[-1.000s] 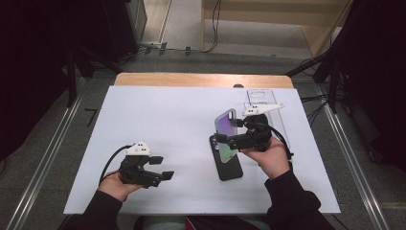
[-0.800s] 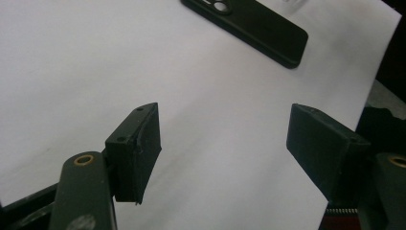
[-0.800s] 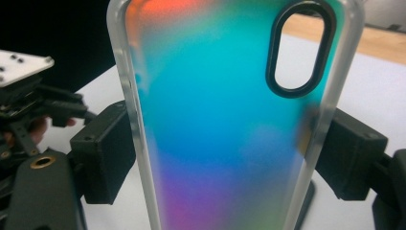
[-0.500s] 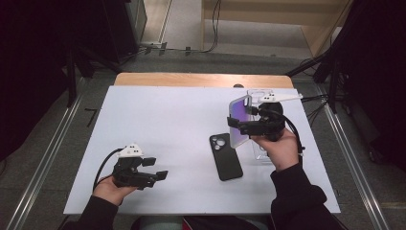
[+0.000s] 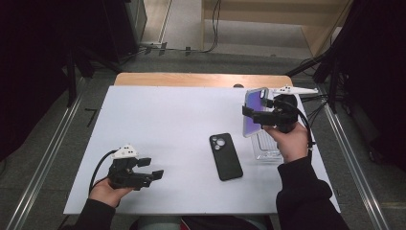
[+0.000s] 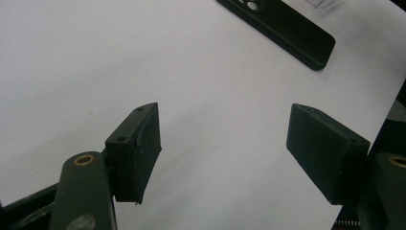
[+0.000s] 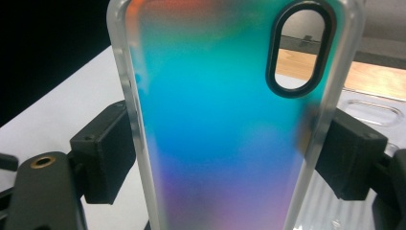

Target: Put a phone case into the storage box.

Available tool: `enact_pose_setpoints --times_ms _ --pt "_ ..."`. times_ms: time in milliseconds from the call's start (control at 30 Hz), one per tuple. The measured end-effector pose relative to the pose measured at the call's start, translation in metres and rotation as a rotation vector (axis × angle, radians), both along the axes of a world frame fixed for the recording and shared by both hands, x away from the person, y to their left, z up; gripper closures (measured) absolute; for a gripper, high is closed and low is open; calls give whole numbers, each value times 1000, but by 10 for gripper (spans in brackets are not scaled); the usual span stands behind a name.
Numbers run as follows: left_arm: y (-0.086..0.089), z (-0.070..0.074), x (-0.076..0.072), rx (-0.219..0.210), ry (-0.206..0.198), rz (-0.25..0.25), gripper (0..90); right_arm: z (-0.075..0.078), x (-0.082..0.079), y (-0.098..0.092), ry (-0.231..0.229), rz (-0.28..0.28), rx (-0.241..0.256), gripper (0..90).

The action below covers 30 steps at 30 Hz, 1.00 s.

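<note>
Two jaws of the right gripper [image 5: 253, 115] clamp an iridescent phone case [image 7: 225, 120] upright above the table's [image 5: 167, 124] right side, its lower end cut off in the right gripper view. The left gripper [image 6: 225, 148], jaws wide and empty, rests near the front left; its view catches just part of the black phone [image 6: 287, 24], which the high view shows whole beside a clear case [image 5: 265, 146].

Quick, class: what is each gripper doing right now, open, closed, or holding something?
Left gripper: open, holding nothing, low over the table.
Right gripper: closed on the iridescent phone case, held upright.
</note>
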<state>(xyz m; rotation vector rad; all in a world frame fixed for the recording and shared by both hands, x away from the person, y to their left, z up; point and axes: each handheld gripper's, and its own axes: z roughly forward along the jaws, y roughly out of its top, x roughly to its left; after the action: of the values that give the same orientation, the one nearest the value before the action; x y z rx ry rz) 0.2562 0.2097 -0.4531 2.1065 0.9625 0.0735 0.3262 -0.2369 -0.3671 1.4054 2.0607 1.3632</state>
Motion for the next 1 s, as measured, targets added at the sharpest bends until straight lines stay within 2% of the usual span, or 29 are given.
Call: enact_pose_setpoints --times_ms 133,233,300,433,567,833,900,1000 --pt "0 -1 1 -1 -2 0 281 -4 5 -10 -6 -73 -15 153" --pt "-1 -1 1 -3 -1 -2 281 -8 10 -17 -13 -110 1 153" --pt "-2 -1 1 -3 0 -3 281 -9 15 -20 -22 -120 -6 153" --pt "-2 -2 1 -3 -2 -10 281 -11 33 -27 -5 -145 -35 152" --pt "0 -2 3 -14 1 5 281 -15 48 -35 0 -175 -34 152" --pt "2 -5 4 0 3 9 282 -19 73 -40 34 -221 -52 152" --pt "3 -6 5 -6 10 17 282 -19 78 -41 30 -231 -61 152" --pt "3 -6 5 -14 10 16 282 -19 84 -41 -6 -243 -68 152"
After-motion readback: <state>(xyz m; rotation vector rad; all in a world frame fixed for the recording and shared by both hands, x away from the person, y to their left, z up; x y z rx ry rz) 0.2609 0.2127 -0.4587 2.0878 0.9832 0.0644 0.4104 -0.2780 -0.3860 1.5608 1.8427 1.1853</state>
